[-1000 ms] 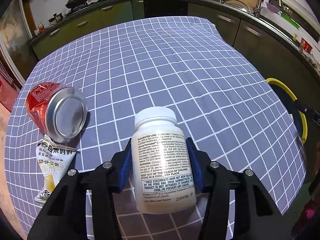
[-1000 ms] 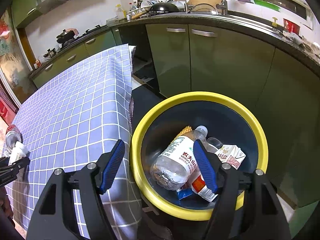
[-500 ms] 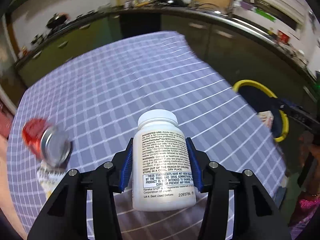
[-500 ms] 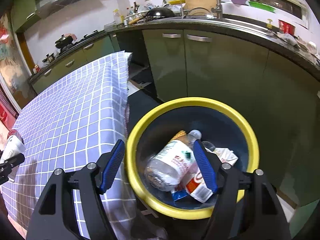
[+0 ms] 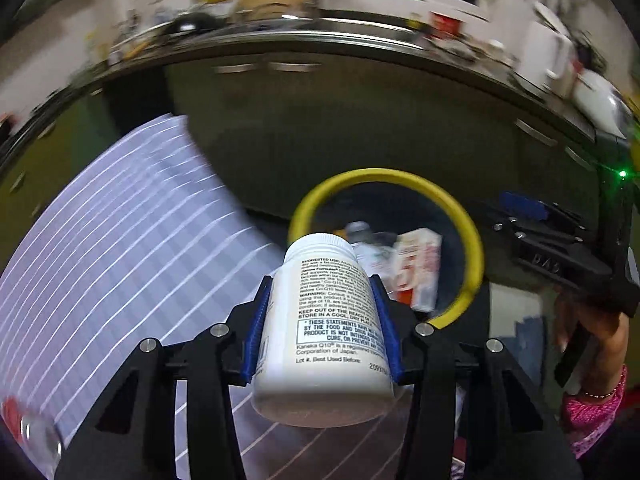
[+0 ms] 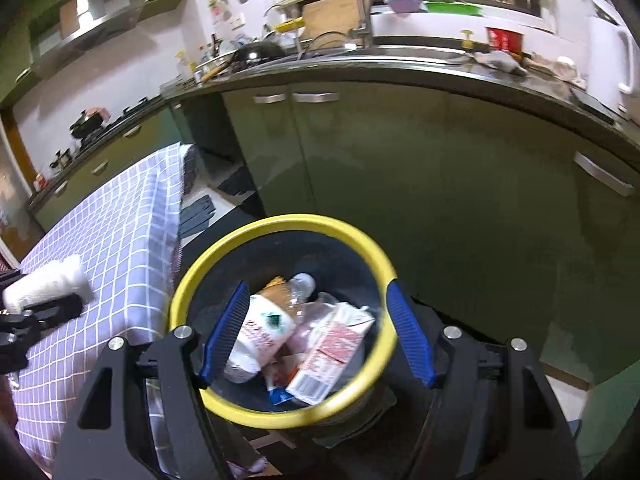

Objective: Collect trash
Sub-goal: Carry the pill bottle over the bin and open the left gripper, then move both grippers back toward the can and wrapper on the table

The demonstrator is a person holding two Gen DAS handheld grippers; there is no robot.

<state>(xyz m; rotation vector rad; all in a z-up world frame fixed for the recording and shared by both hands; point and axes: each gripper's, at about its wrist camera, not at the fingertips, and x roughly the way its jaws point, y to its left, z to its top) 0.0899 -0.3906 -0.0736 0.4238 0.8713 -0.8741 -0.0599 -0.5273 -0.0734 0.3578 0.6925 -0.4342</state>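
My left gripper [image 5: 322,292] is shut on a white pill bottle [image 5: 324,324] and holds it in the air above the table edge, pointing at the yellow-rimmed bin [image 5: 474,256]. The bottle also shows at the left of the right wrist view [image 6: 44,282]. My right gripper [image 6: 316,328] is open and empty above the bin [image 6: 182,292], which holds a plastic bottle [image 6: 260,328], a carton [image 6: 332,344] and other trash. A red can [image 5: 24,428] lies at the lower left on the table.
The checked tablecloth [image 5: 120,240] covers the table left of the bin. Green kitchen cabinets [image 6: 400,152] stand close behind the bin, with a cluttered counter and sink above. The right gripper and the hand holding it [image 5: 576,272] show right of the bin.
My left gripper has lifted the pill bottle off the table and swung right toward the bin. The can and sachet slid out to the lower left. My right gripper has drawn back slightly.
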